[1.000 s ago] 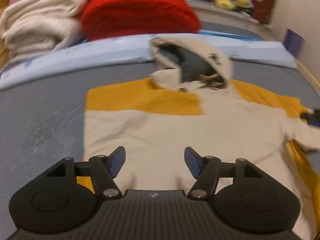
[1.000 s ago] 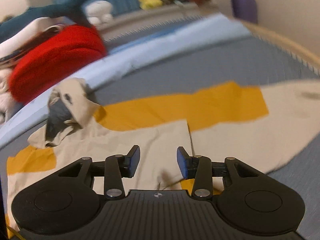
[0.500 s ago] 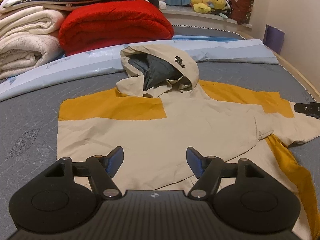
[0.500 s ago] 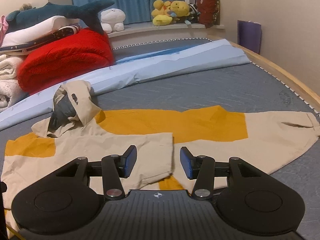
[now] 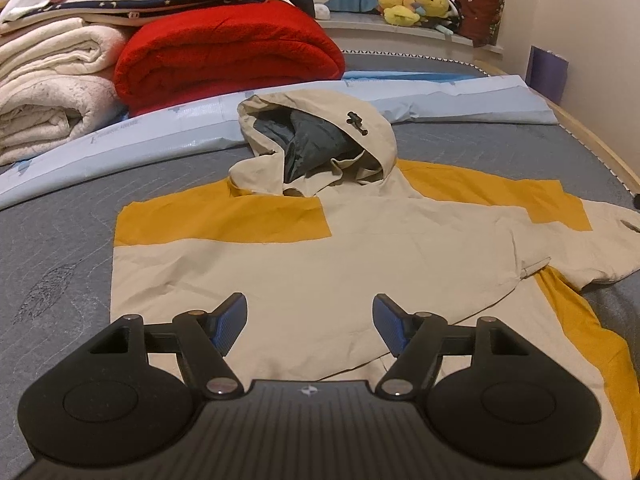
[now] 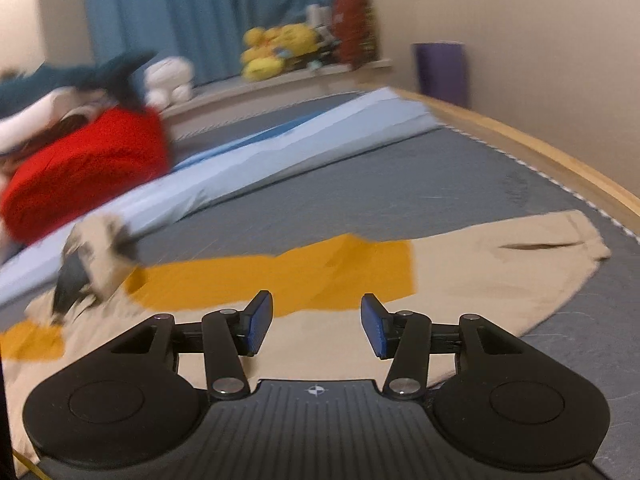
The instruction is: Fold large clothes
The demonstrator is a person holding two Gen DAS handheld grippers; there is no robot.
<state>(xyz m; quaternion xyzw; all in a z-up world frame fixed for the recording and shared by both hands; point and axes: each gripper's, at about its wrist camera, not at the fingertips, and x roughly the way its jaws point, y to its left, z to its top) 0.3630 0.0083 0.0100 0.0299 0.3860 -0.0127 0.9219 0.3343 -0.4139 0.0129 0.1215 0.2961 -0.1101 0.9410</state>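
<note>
A beige and mustard-yellow hooded jacket (image 5: 360, 264) lies flat on the grey bed (image 5: 60, 248), hood (image 5: 316, 140) toward the far side. Its left side is folded in over the body. Its right sleeve (image 6: 500, 268) stretches out to the right with the cuff near the bed edge. My left gripper (image 5: 310, 322) is open and empty, above the jacket's lower body. My right gripper (image 6: 316, 322) is open and empty, above the right sleeve near the yellow band (image 6: 280, 276).
A red blanket (image 5: 224, 56) and rolled white towels (image 5: 52, 92) are stacked at the back left. A light blue sheet (image 5: 440, 100) lies behind the hood. Plush toys (image 5: 416, 4) sit on a ledge. The wooden bed rim (image 6: 540, 160) runs along the right.
The left gripper pulled back a little, so more of the jacket shows. The right gripper moved right along the sleeve, toward the cuff. Both stayed open.
</note>
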